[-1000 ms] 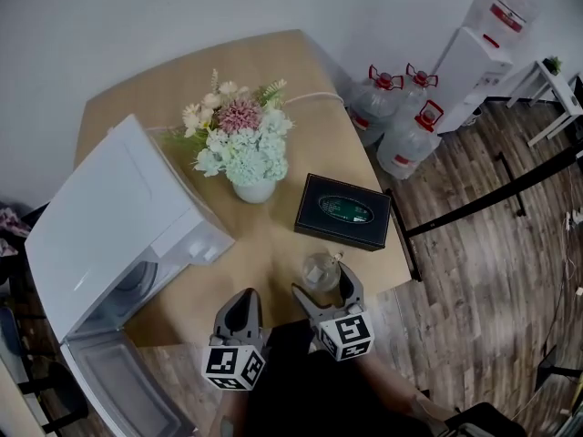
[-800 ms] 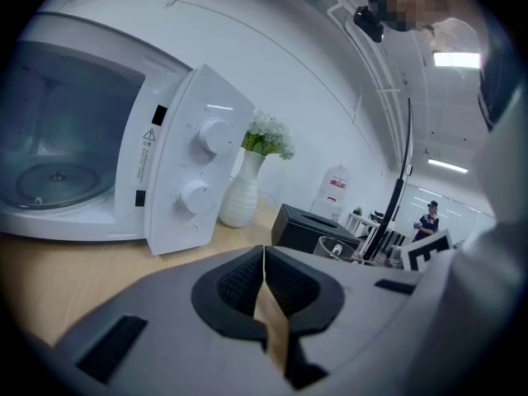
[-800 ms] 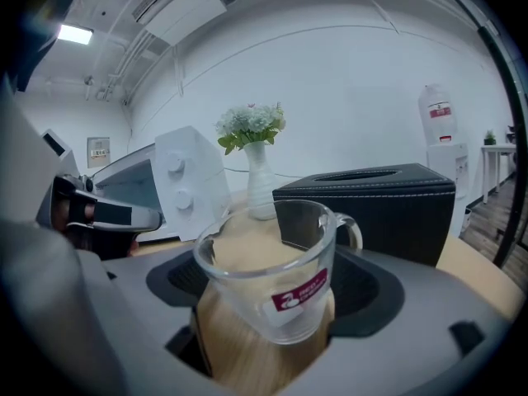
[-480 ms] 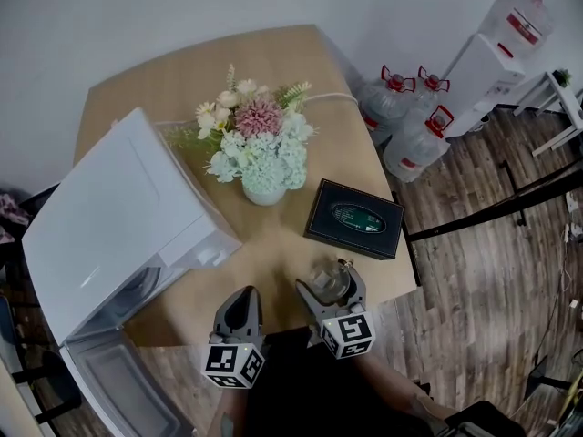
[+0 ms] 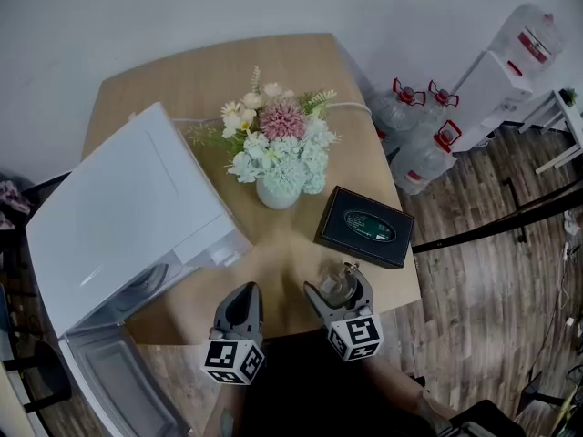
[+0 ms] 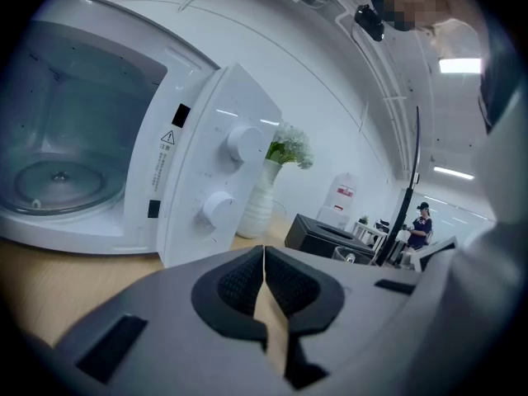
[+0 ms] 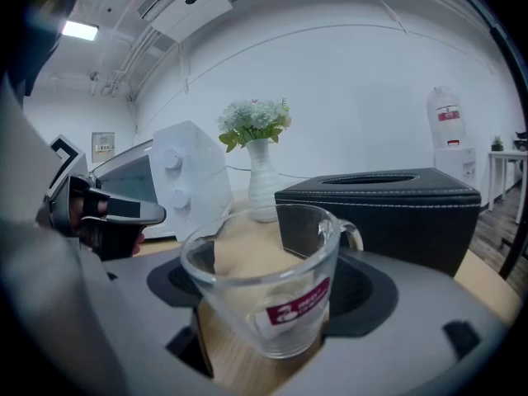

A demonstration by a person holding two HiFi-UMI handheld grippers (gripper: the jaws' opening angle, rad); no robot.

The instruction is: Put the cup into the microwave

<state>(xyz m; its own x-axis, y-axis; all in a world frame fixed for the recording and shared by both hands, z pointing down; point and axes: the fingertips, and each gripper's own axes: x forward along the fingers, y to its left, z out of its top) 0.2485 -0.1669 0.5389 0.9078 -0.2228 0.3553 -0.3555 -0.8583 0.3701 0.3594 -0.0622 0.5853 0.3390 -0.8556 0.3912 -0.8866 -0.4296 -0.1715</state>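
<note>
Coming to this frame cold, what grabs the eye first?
First, the clear glass cup clamped between the jaws of the right gripper, near the front edge of the table. Next, the white microwave at the table's left with its door swung open, and the bouquet in a white vase mid-table.

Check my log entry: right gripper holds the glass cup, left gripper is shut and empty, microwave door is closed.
One thing is wrong: the microwave door is open, not closed. The left gripper view looks straight in at the turntable. The right gripper does hold the glass cup, and the left gripper is shut and empty.
</note>
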